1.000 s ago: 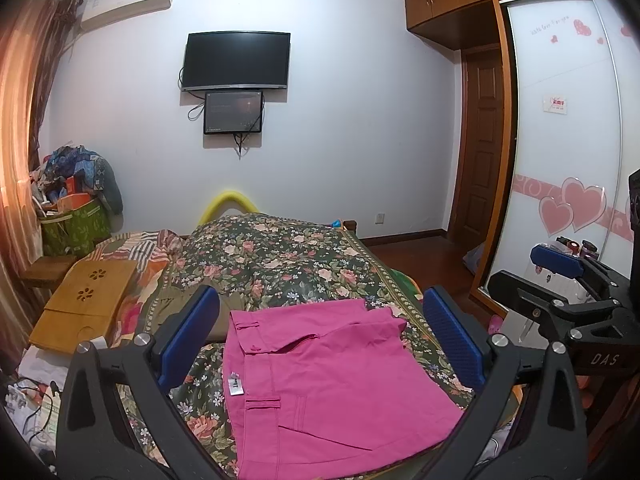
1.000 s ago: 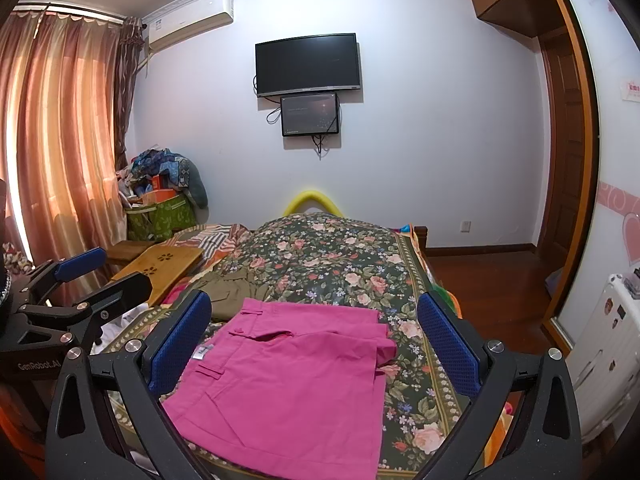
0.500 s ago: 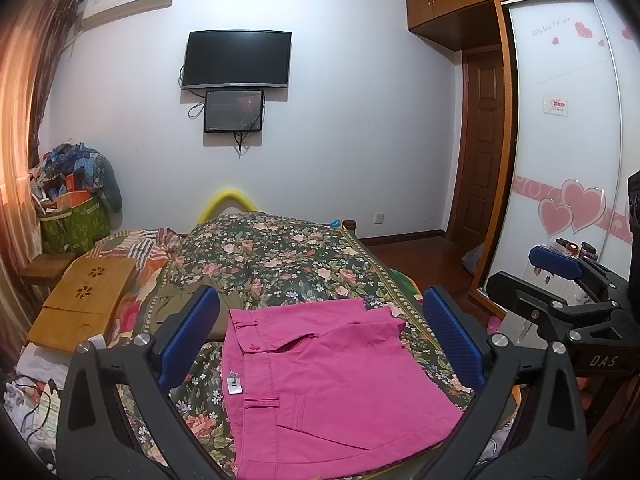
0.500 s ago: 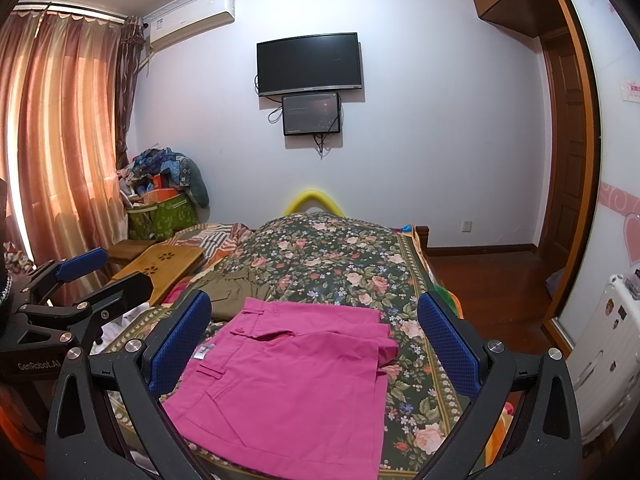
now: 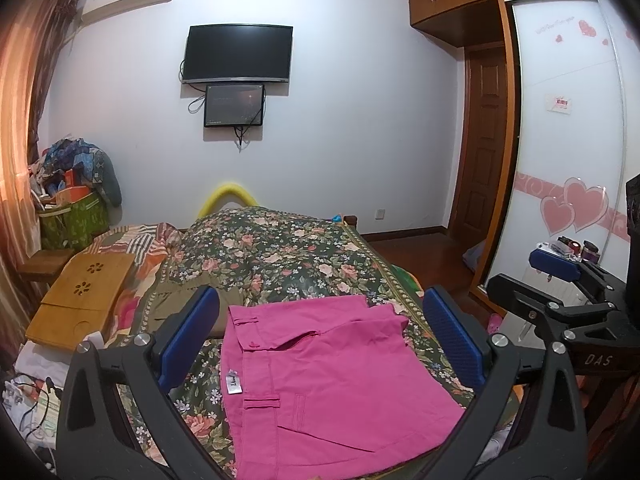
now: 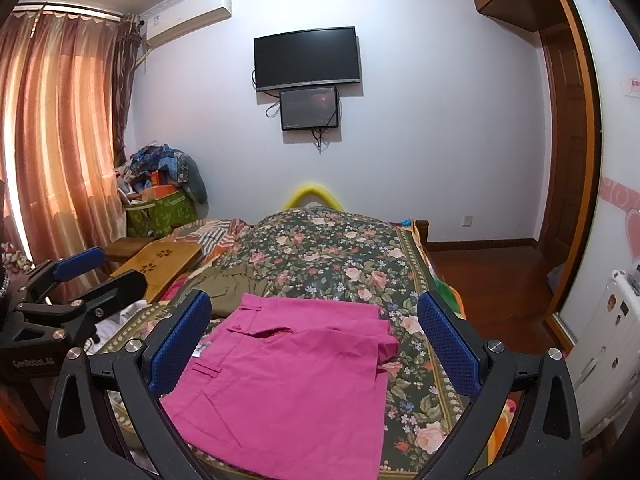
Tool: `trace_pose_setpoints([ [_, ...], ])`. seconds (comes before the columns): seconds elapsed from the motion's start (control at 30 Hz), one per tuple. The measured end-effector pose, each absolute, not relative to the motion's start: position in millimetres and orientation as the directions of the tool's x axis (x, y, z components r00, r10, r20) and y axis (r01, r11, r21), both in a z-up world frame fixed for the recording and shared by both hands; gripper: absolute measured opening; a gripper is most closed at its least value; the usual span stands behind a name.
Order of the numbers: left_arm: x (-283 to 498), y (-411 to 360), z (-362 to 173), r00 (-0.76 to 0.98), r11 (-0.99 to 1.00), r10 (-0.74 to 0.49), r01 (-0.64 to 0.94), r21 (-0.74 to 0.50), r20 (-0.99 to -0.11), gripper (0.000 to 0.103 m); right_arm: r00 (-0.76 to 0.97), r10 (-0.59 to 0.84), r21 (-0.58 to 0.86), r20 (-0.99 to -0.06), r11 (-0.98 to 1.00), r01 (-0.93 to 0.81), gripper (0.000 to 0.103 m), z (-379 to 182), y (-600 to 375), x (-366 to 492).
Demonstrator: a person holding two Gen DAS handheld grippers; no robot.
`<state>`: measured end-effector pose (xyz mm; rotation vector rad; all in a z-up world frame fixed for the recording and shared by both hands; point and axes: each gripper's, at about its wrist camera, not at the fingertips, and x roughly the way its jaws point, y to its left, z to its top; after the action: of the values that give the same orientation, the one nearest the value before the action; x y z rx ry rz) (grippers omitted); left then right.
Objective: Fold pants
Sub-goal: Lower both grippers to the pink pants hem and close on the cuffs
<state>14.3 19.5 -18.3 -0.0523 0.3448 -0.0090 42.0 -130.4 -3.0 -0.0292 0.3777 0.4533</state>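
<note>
Pink pants lie folded flat on floral bed cover, waistband toward far end. Left gripper raised above bed, fingers spread wide, nothing held; pants seen between fingers. Right gripper likewise agape and empty. Olive garment lies beyond left finger, beside pants.

right claw spread wide, empty | pink pants folded flat on floral bedspread
</note>
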Motion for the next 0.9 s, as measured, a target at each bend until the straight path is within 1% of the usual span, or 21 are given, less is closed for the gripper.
trace_pose_setpoints([
  [0.1,22.2,24.7,-25.6,0.937,0.999,-0.013,-0.004,-0.048,-0.349,0.103,0.829,0.405,0.056,-0.385,0.907,-0.417,0.103,-10.6,-133.7,51.4],
  [0.2,34.8,33.9,-38.2,0.924,0.999,0.012,-0.030,-0.039,-0.383,0.103,0.820,0.388,0.076,-0.421,0.916,-0.395,0.103,-23.2,-140.0,64.1],
  [0.43,74.0,59.1,-83.0,0.854,0.997,0.074,-0.081,0.008,-0.514,0.103,0.772,0.311,0.085,-0.554,0.944,-0.320,0.103,-69.1,-154.3,101.6],
  [0.6,109.9,81.8,-108.9,0.801,0.994,0.088,-0.106,0.004,-0.592,0.103,0.731,0.262,0.067,-0.630,0.956,-0.286,0.102,-91.0,-161.7,128.9],
  [0.73,149.8,104.4,-122.4,0.766,0.993,0.078,-0.117,-0.019,-0.637,0.102,0.707,0.239,0.060,-0.666,0.961,-0.269,0.102,-101.6,-168.5,155.3],
  [0.83,181.1,117.4,-129.2,0.747,0.992,0.083,-0.122,-0.014,-0.660,0.099,0.694,0.224,0.040,-0.685,0.961,-0.272,0.102,-105.7,-168.3,178.0],
  [0.9,201.5,126.7,-132.2,0.734,0.992,0.084,-0.129,-0.017,-0.674,0.098,0.693,0.218,0.021,-0.688,0.960,-0.280,0.102,-106.8,-165.3,189.4],
])
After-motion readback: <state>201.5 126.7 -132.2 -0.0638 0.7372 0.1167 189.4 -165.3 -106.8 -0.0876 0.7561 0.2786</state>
